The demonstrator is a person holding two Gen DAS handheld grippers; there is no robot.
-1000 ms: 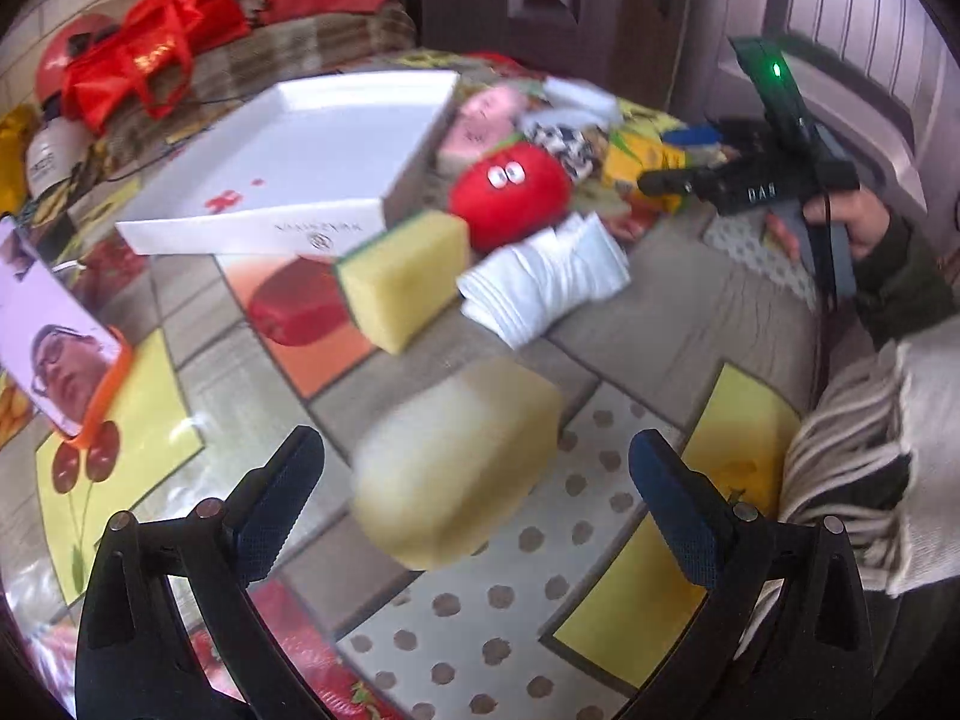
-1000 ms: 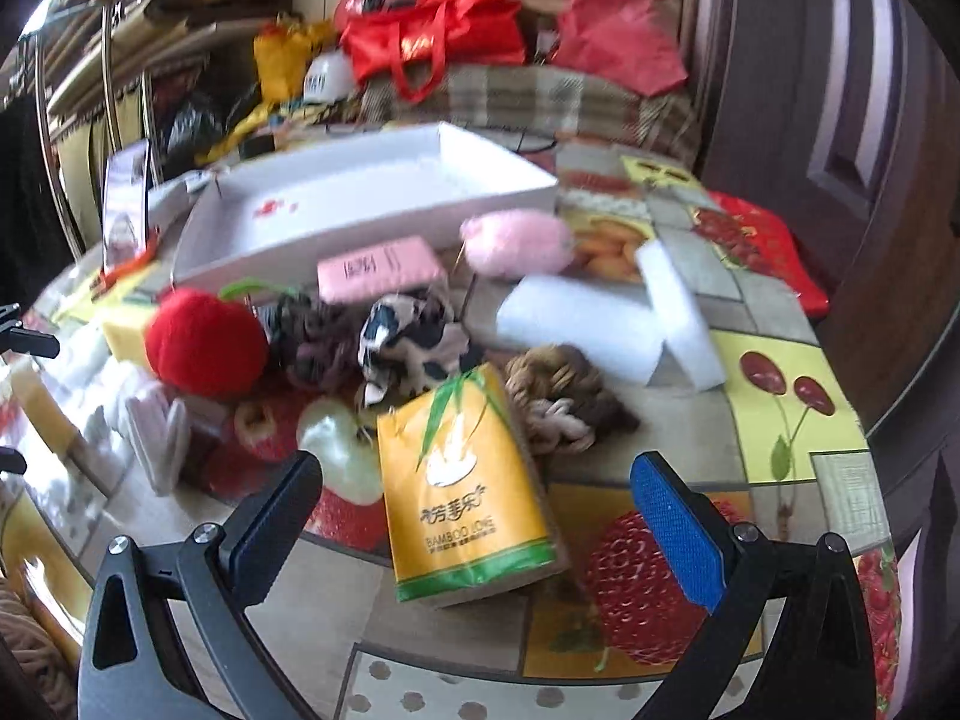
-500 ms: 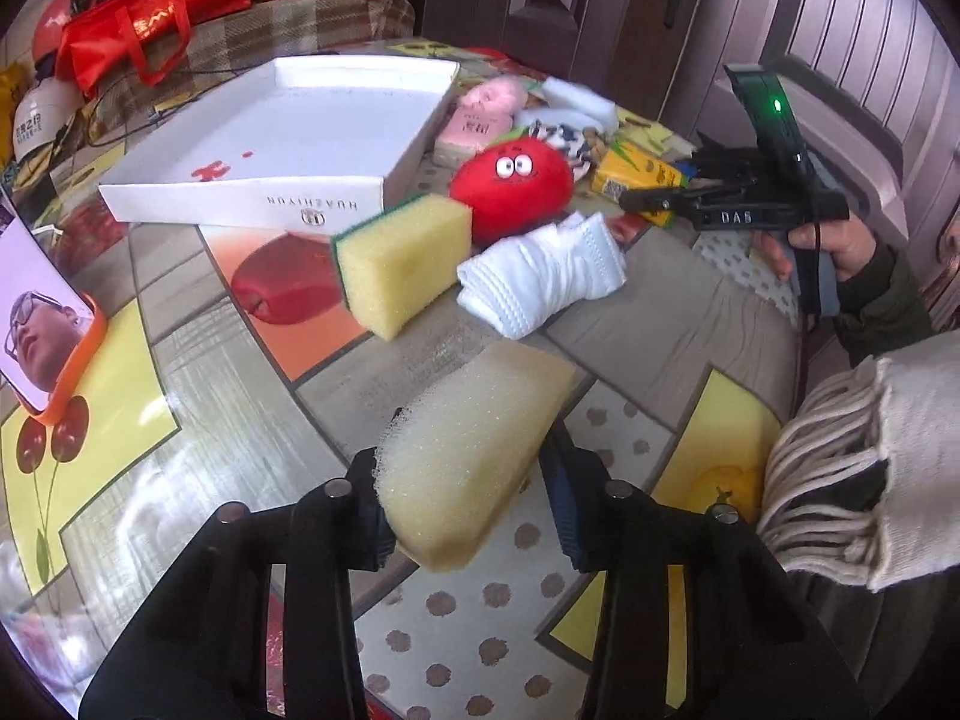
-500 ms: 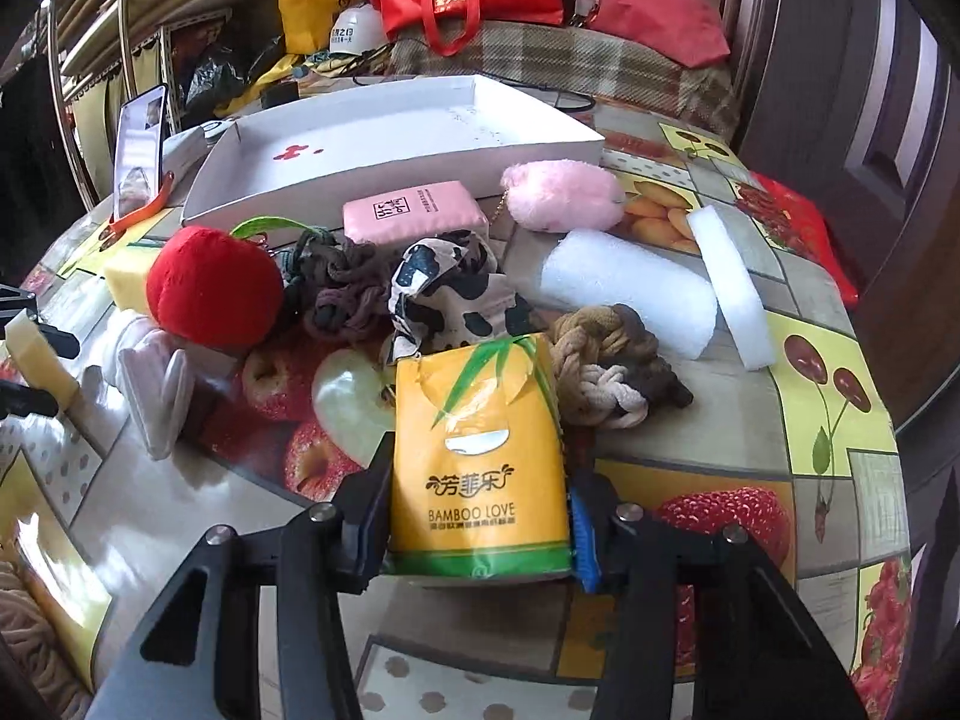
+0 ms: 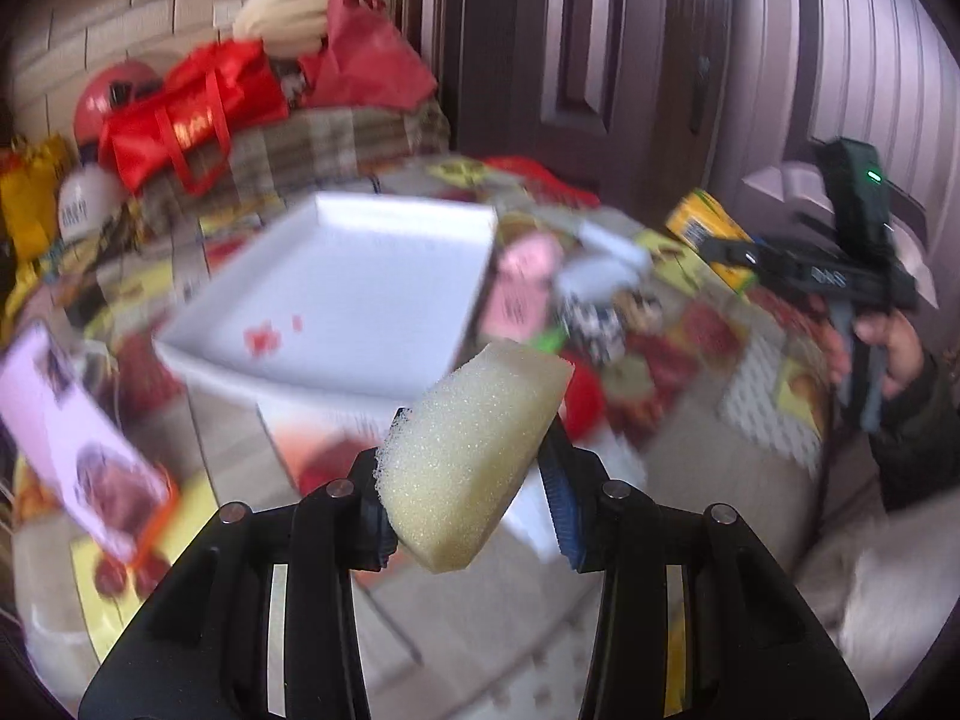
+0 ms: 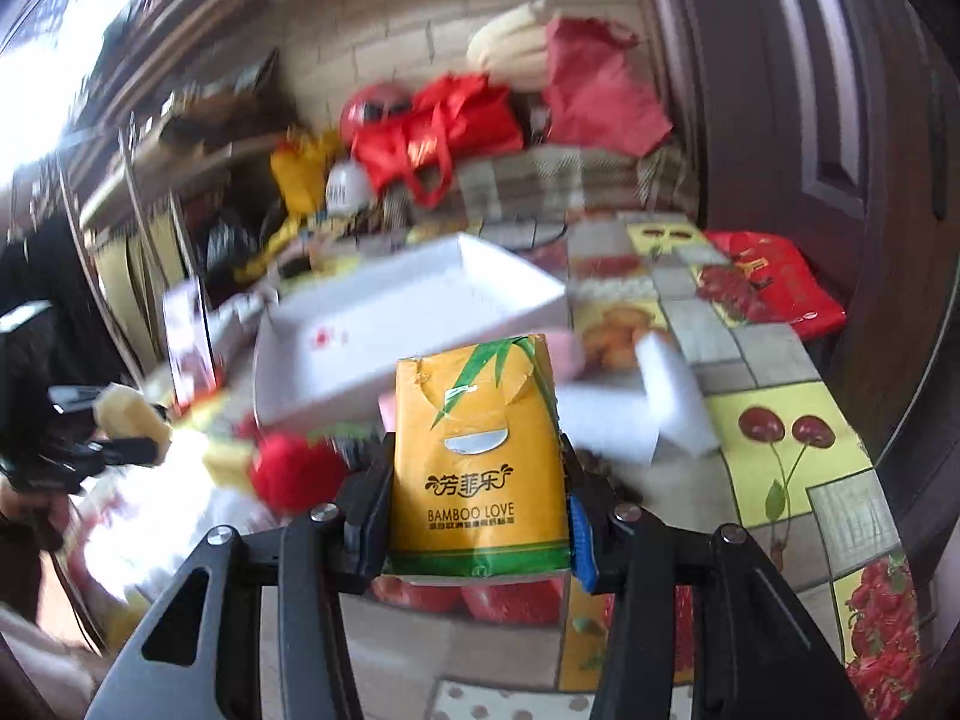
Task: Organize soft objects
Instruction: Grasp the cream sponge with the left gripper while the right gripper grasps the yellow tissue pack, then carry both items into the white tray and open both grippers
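The left gripper [image 5: 471, 492] clamps a pale yellow sponge [image 5: 474, 456]; the right gripper [image 6: 477, 510] squeezes a yellow tissue pack [image 6: 480, 456] above the table.

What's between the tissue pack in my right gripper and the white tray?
Nothing visible blocks it. The right gripper holds the tissue pack raised above the table, and the white tray lies open just beyond it.
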